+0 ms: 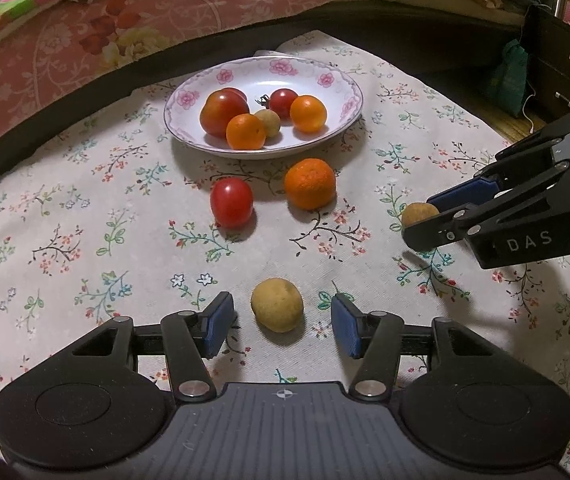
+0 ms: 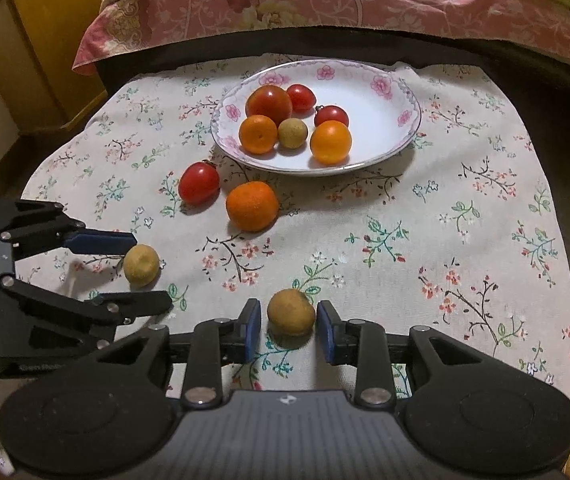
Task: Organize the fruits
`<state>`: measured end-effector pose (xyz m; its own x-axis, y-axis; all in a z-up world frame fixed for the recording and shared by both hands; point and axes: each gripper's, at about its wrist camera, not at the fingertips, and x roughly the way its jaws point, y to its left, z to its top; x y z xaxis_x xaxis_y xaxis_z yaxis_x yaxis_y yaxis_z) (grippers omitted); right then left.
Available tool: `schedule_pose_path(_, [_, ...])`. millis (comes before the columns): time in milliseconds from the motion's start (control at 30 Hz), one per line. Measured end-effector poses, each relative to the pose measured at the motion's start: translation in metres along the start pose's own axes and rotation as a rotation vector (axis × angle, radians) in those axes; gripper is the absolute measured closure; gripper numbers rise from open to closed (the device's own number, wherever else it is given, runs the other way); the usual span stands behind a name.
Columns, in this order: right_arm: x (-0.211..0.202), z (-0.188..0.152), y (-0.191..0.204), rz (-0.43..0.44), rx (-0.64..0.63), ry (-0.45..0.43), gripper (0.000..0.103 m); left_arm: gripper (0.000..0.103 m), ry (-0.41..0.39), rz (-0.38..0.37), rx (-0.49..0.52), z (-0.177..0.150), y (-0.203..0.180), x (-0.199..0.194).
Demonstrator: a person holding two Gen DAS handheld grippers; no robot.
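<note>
Two small tan fruits lie on the flowered cloth. One tan fruit (image 1: 277, 310) sits between the wide-apart pads of my left gripper (image 1: 283, 324), untouched; the right wrist view shows that fruit (image 2: 141, 264) and the left gripper (image 2: 149, 272) too. The other tan fruit (image 2: 291, 312) rests on the cloth between the pads of my right gripper (image 2: 289, 332), with only slivers of gap. A flowered plate (image 1: 341, 80) at the back holds tomatoes, two oranges and a tan fruit. A loose tomato (image 1: 232, 202) and a mandarin (image 1: 309, 184) lie in front of it.
A bed with a pink flowered quilt (image 1: 165, 12) runs along the table's far edge. A wooden cabinet (image 2: 45, 40) stands at the back left, dark drawers (image 1: 557, 60) at the back right. The cloth (image 2: 465, 220) right of the plate (image 2: 405, 92) carries no fruit.
</note>
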<state>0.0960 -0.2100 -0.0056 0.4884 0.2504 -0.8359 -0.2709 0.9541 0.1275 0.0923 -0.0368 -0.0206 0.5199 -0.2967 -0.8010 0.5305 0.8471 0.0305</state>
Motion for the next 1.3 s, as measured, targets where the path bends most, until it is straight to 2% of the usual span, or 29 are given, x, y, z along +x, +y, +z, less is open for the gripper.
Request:
schedule_pose_path(500, [-0.0001, -0.0003, -0.0002, 0.002, 0.005, 0.001, 0.072, 0.041, 0.007, 0.003, -0.038, 0.0026, 0.0015, 0.0027])
schedule_pose_path(867, [0.0022, 0.0005, 0.0002, -0.010, -0.004, 0.012, 0.072, 0.060, 0.013, 0.003, -0.019, 0.0011, -0.0009, 0.0013])
schedule_pose_path(1000, [0.0001, 0.0008, 0.0008, -0.012, -0.002, 0.008, 0.077, 0.066, 0.011, 0.001, -0.025, 0.0018, 0.0021, 0.0000])
schedule_pose_path(1300, [-0.0041, 0.0040, 0.0041, -0.013, -0.005, -0.016, 0.077, 0.065, 0.019, -0.006, -0.018, 0.0034, 0.0012, 0.0013])
